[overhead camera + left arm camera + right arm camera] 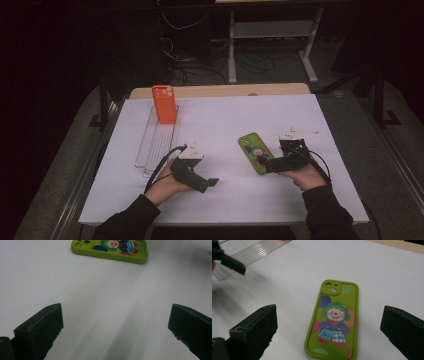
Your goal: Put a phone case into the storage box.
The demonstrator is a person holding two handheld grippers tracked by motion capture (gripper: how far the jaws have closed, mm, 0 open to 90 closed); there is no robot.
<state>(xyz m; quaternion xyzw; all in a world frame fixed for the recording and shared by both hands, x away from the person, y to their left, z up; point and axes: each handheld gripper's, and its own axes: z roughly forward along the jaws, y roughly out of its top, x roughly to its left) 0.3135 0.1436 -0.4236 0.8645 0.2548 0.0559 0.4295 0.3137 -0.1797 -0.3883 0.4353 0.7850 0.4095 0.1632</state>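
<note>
High view, green phone case [254,152]: flat on the white table [225,200], printed back up, well right of the clear slotted rack [157,140]; long axis runs from near-right to far-left, camera end away from the person.
High view, right gripper [270,165]: just beside the case's near end, far nearer to it than the left gripper [210,182], which sits between case and rack.
High view, orange phone case [164,104]: upright in the rack's far end.
Left gripper view, jaws: wide apart, nothing between them; the green phone case lies ahead and well apart, crosswise to the jaws, camera cutout toward that view's left.
Right gripper view, jaws: wide apart, empty, one on each long side of the green phone case [333,317]; long axis runs straight away from the jaws, camera cutout at the far end.
Judgement: closing across the case's width looks like the right gripper's move.
</note>
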